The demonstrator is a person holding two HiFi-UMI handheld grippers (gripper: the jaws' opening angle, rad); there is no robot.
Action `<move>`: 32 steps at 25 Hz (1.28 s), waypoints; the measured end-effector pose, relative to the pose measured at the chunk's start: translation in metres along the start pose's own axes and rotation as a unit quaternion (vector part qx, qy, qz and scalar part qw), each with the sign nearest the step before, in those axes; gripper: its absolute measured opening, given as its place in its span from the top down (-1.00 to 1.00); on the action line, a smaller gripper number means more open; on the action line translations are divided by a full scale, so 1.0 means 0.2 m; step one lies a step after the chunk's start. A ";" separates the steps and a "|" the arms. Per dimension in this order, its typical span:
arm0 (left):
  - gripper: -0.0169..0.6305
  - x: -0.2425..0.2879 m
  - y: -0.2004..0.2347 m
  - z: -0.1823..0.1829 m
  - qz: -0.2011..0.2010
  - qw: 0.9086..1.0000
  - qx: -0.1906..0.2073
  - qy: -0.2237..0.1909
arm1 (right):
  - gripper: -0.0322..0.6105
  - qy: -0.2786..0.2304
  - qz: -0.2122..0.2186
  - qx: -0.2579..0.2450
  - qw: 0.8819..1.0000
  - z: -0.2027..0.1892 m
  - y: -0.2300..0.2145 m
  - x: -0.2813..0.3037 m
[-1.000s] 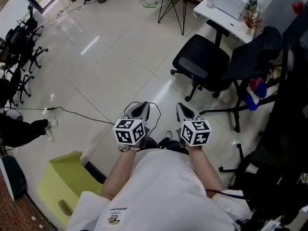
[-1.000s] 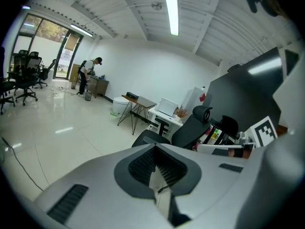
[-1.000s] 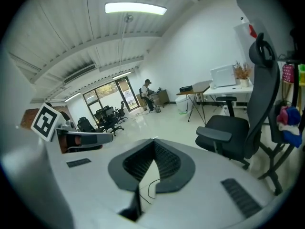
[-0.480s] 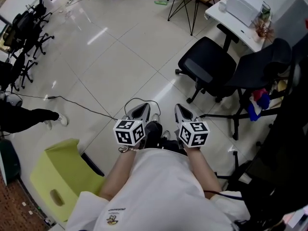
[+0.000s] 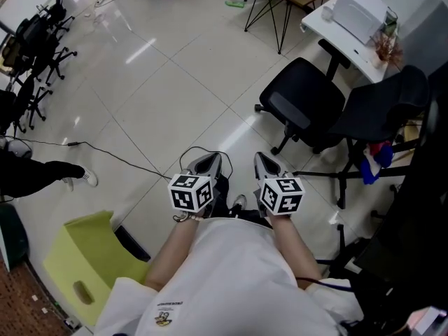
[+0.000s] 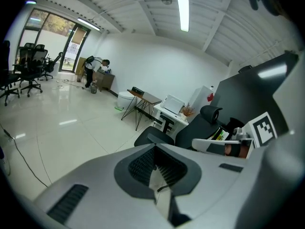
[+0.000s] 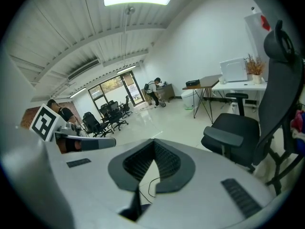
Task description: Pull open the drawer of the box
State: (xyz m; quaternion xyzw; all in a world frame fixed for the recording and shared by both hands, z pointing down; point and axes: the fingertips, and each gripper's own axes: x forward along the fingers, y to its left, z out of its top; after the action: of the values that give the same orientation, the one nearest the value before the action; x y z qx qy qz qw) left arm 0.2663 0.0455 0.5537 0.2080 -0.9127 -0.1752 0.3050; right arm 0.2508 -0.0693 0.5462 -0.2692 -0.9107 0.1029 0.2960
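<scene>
The left hand-held gripper (image 5: 208, 158) and the right hand-held gripper (image 5: 265, 162) hang side by side just ahead of the person's body, each with its jaws pressed together on nothing. A lime-green plastic chair (image 5: 80, 257) stands at 8 o'clock and a black swivel office chair (image 5: 301, 103) at 1 o'clock, with a white counter (image 5: 329, 28) beyond. No box with a drawer shows in any view, so the task looks unstarted. The next move calls for finding it and parting a gripper's jaws for the handle.

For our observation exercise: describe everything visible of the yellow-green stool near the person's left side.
The yellow-green stool looks like smooth moulded plastic, one plain colour, with rounded corners and an oval hand slot. It stands on the pale tiled floor at the head view's lower left, left of the person. Along its right edge lies something dark.
</scene>
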 end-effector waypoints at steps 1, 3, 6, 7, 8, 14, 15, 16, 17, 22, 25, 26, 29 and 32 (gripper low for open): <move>0.94 0.02 0.01 0.01 -0.002 1.000 0.001 0.003 | 0.94 0.001 0.000 0.000 1.000 0.01 0.00 0.02; 0.94 0.07 0.03 0.05 -0.008 1.000 0.005 0.006 | 0.94 0.001 -0.001 0.000 1.000 0.04 -0.01 0.08; 0.94 0.15 0.06 0.12 -0.018 1.000 0.016 0.012 | 0.94 0.002 -0.006 0.002 1.000 0.10 -0.04 0.17; 0.94 0.18 0.06 0.15 -0.021 0.999 0.021 0.014 | 0.94 0.001 -0.008 0.003 1.000 0.12 -0.05 0.19; 0.94 0.20 0.07 0.17 -0.024 0.999 0.024 0.015 | 0.94 0.001 -0.009 0.002 1.000 0.15 -0.06 0.22; 0.94 0.34 0.19 0.38 -0.025 0.999 0.034 0.010 | 0.94 -0.011 -0.013 0.003 1.000 0.34 -0.08 0.42; 0.94 0.36 0.22 0.41 -0.024 0.999 0.035 0.009 | 0.94 -0.011 -0.013 0.000 1.000 0.36 -0.08 0.46; 0.94 0.38 0.24 0.44 -0.023 0.999 0.035 0.008 | 0.94 -0.011 -0.012 -0.004 1.000 0.38 -0.07 0.50; 0.94 0.40 0.26 0.48 -0.023 0.999 0.035 0.006 | 0.94 -0.011 -0.011 -0.009 1.000 0.40 -0.07 0.53; 0.94 0.45 0.36 0.62 -0.032 0.999 0.037 -0.009 | 0.94 -0.011 -0.011 -0.017 1.000 0.50 -0.04 0.70; 0.94 0.48 0.42 0.71 -0.033 0.999 0.040 -0.013 | 0.94 -0.012 -0.014 -0.019 1.000 0.56 -0.02 0.78; 0.94 0.49 0.45 0.73 -0.033 0.998 0.042 -0.013 | 0.94 -0.013 -0.015 -0.020 1.000 0.58 -0.01 0.81; 0.94 0.51 0.51 0.79 -0.037 0.998 0.049 -0.011 | 0.94 -0.016 -0.020 -0.017 1.000 0.62 0.00 0.88; 0.94 0.53 0.56 0.84 -0.042 0.998 0.055 -0.008 | 0.94 -0.018 -0.025 -0.014 0.999 0.66 0.02 0.95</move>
State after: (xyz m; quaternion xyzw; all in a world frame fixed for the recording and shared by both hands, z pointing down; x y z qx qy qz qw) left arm 0.0536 0.1220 0.5287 0.2616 -0.9138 -0.1388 0.2778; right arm 0.0461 0.0352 0.5307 -0.2482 -0.9238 0.0876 0.2781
